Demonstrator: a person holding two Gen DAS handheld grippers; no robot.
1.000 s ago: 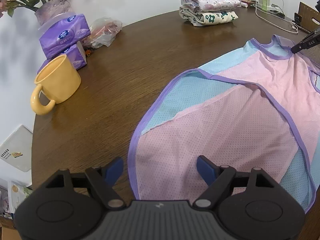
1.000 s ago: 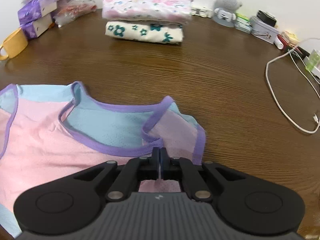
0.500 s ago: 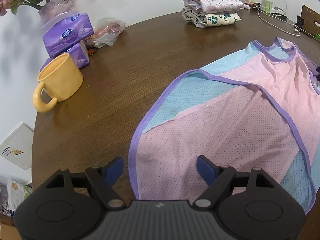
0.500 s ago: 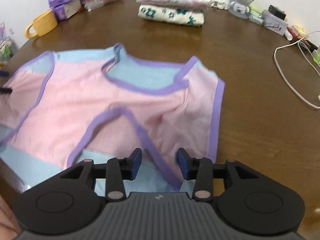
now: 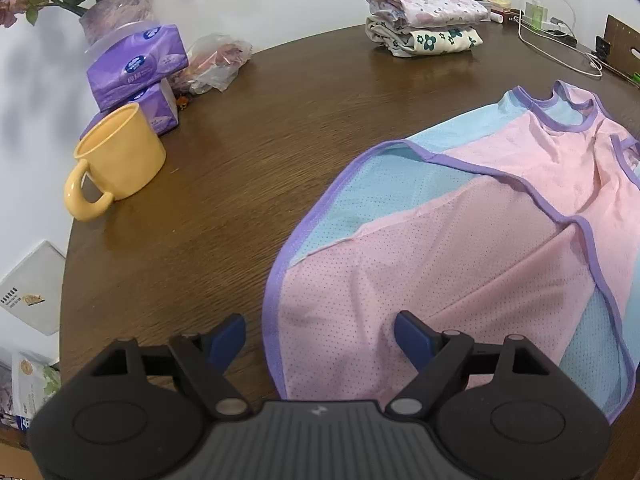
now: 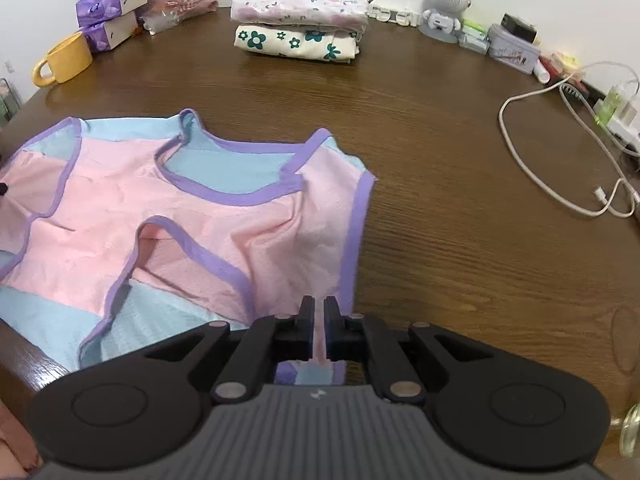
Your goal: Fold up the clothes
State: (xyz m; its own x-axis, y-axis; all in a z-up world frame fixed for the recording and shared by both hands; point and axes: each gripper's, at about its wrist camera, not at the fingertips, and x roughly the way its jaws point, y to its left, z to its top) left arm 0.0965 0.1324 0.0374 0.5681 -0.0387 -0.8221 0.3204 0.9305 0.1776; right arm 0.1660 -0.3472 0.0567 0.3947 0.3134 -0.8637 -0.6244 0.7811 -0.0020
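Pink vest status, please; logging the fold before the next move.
Left claw open over hem. Right claw has just closed, pinching pink vest edge. Vest flat on table; nothing in the way.

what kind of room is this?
Probably a home living or dining space: a round wooden table with folded clothes, a yellow mug, tissue packs and charger cables.

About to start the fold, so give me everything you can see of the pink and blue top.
The pink and blue top is a sleeveless mesh garment with purple binding at the neck, armholes and hem. It lies spread, slightly wrinkled, on the wooden table. The right gripper has just closed its jaws on the fabric near one side edge. The left gripper is open, astride the hem edge, not pinching it.
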